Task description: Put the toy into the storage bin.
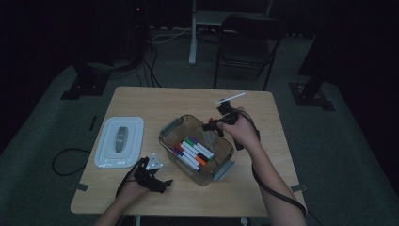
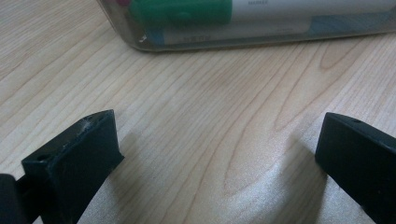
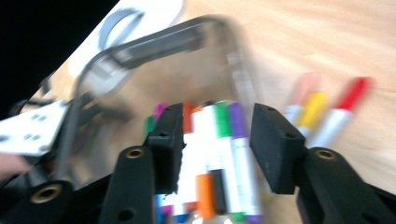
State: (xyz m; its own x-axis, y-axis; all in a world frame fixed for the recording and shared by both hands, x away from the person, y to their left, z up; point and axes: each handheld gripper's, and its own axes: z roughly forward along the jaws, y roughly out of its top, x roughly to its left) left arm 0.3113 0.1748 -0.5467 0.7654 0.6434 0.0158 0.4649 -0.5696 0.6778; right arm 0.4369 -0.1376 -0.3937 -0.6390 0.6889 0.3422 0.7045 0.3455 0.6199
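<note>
A clear plastic bin (image 1: 170,127) stands in the middle of the wooden table and holds several coloured markers (image 1: 194,151). My right gripper (image 1: 210,126) hovers over the bin's far right side. In the right gripper view its jaws (image 3: 215,149) stand apart with nothing between them, and the markers (image 3: 224,140) lie below in the bin (image 3: 140,46). My left gripper (image 1: 162,182) rests low near the table's front left, open. Its jaws (image 2: 219,154) are spread wide over bare wood, close to the bin wall (image 2: 140,42), behind which lies a green marker (image 2: 182,11).
The bin's white lid (image 1: 120,141) lies flat at the table's left. A white marker (image 1: 230,98) lies near the far edge. Blurred red, yellow and pink markers (image 3: 327,116) lie on the wood beside the bin. A folding chair (image 1: 247,42) stands beyond the table.
</note>
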